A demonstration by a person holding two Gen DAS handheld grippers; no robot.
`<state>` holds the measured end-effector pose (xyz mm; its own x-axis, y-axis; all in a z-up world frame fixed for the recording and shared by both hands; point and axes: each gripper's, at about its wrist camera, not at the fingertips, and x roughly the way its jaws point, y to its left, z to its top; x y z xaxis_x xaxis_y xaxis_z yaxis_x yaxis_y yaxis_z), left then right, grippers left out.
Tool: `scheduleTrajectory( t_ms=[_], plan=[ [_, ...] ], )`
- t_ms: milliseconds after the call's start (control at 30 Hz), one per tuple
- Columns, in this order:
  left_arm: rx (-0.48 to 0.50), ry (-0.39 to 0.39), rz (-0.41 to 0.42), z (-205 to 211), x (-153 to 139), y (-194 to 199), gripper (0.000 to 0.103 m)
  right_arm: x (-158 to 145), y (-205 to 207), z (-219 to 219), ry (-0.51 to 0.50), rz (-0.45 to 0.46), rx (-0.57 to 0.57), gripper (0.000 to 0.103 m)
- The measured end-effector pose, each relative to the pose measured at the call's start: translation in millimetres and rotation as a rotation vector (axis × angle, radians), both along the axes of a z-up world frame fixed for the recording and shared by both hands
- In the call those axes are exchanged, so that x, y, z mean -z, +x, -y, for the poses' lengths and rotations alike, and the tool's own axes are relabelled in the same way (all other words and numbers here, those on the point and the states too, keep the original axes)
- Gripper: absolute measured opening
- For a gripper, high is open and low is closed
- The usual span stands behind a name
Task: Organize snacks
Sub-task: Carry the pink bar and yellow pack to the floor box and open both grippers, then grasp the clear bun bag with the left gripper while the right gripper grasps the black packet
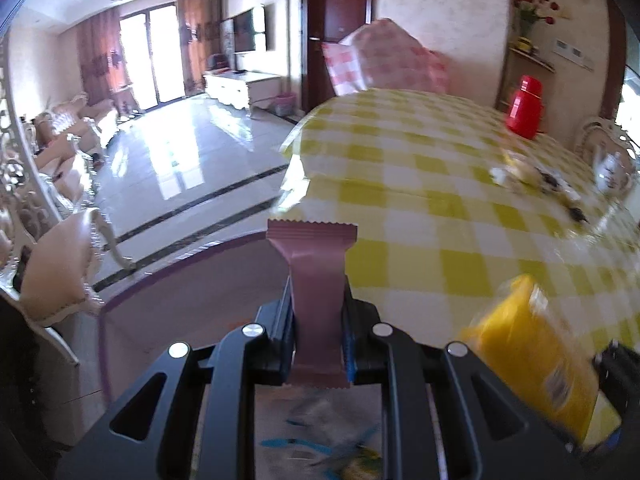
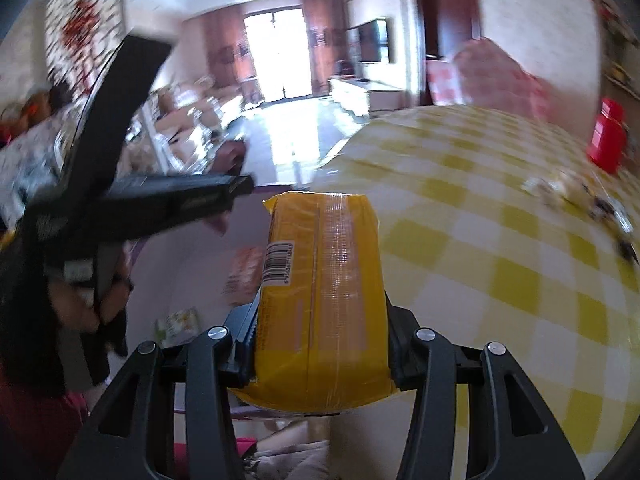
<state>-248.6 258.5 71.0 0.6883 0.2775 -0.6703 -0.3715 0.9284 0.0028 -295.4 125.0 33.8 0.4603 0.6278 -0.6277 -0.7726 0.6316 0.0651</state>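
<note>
1. Snacks first, left wrist view: my left gripper [image 1: 318,316] was pinched tight on a slim mauve wrapper [image 1: 316,300] over the edge of the yellow-checked table [image 1: 420,184], and a purple bin [image 1: 168,292] sat below.
2. Right wrist view: my right gripper [image 2: 320,320] was clamped partway on a yellow packet [image 2: 320,300] (barcode showing), with the table to its right.

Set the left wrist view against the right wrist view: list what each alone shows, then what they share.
Left wrist only: the left gripper shut on a slim mauve snack wrapper, and a white patterned teapot.

Right wrist only: the barcode on the yellow plastic-wrapped snack pack, which the right gripper clamps.

Shared: the yellow pack, the yellow-and-white checked tablecloth, the red plastic jar.
</note>
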Motion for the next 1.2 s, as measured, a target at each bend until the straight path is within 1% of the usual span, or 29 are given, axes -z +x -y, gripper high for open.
scheduleTrajectory(
  t_ms=[100,167,200,233,267,300,333,400,433,467,533,567,600,633,667,700,733,767,833,933,967,1033,1067,1133,1200],
  plan=[
    [-0.041,0.011,0.003,-15.9,-5.3,-7.4,0.019,5.5,-11.5,-17.9,-0.025,-0.001,-0.051,0.048],
    [-0.069,0.027,0.01,-22.8,-10.8,-12.6,0.02,8.4,-14.6,-23.5,-0.015,-0.026,-0.104,0.049],
    [-0.09,0.037,0.014,-27.5,-14.8,-16.8,0.03,8.2,-16.7,-24.4,0.006,-0.041,-0.145,0.049],
    [-0.109,0.042,0.016,-31.0,-17.3,-19.2,0.041,7.0,-19.6,-25.3,0.02,-0.046,-0.168,0.051],
    [-0.132,0.045,0.02,-34.1,-20.2,-22.3,0.074,3.0,-23.3,-23.6,0.039,-0.037,-0.189,0.062],
    [-0.169,0.05,0.04,-36.6,-25.4,-24.9,0.088,-0.8,-24.8,-20.5,0.054,-0.017,-0.187,0.073],
    [-0.195,0.057,0.067,-37.2,-29.8,-28.8,0.094,-5.6,-24.6,-14.2,0.066,0.016,-0.175,0.076],
    [-0.209,0.062,0.094,-34.7,-35.4,-32.3,0.096,-11.4,-22.9,-4.0,0.059,0.067,-0.132,0.077],
    [-0.206,0.061,0.113,-30.6,-38.2,-33.7,0.099,-13.1,-17.7,2.3,0.058,0.08,-0.105,0.077],
    [-0.205,0.062,0.131,-27.2,-39.9,-34.8,0.101,-15.6,-8.8,15.4,0.063,0.089,-0.055,0.078],
    [-0.206,0.06,0.168,-18.1,-41.7,-33.3,0.101,-17.9,4.7,35.3,0.078,0.075,0.004,0.079],
    [-0.204,0.049,0.18,-11.8,-42.5,-31.3,0.101,-18.9,18.0,52.7,0.094,0.063,0.058,0.081],
    [-0.192,0.026,0.19,-4.1,-43.6,-29.1,0.101,-19.6,26.6,66.6,0.106,0.058,0.103,0.084],
    [-0.175,-0.004,0.198,3.8,-45.1,-25.3,0.101,-19.9,40.2,88.1,0.122,0.055,0.176,0.086],
    [-0.141,-0.05,0.208,16.4,-46.7,-18.7,0.101,-19.5,47.3,104.4,0.132,0.055,0.23,0.087],
    [-0.115,-0.077,0.21,26.6,-48.4,-13.3,0.101,-18.7,57.2,120.3,0.141,0.053,0.285,0.087],
    [-0.079,-0.106,0.203,40.4,-49.7,-2.7,0.101,-17.6,71.0,143.8,0.156,0.041,0.366,0.087],
    [-0.05,-0.124,0.193,51.1,-50.3,5.7,0.101,-17.0,78.0,159.0,0.166,0.032,0.414,0.087],
    [0.045,-0.174,0.16,85.5,-49.4,39.0,0.101,-13.8,97.9,199.6,0.192,0.008,0.537,0.087],
    [0.114,-0.227,0.11,128.0,-39.3,88.5,0.101,-6.2,125.3,241.8,0.206,-0.018,0.653,0.087],
    [0.121,-0.253,0.091,139.5,-34.5,107.7,0.101,-2.6,136.1,257.7,0.206,-0.026,0.69,0.087],
    [0.116,-0.303,0.053,160.3,-22.0,145.4,0.101,3.9,153.1,283.2,0.195,-0.043,0.756,0.087],
    [0.117,-0.314,0.046,168.2,-15.5,162.6,0.101,6.2,166.1,297.9,0.188,-0.056,0.793,0.087],
    [0.083,-0.284,-0.001,185.1,3.7,206.7,0.101,10.7,190.9,319.1,0.185,-0.094,0.834,0.087],
    [0.041,-0.291,-0.024,196.7,19.6,235.4,0.101,13.2,219.3,322.9,0.174,-0.107,0.843,0.087]
  ],
)
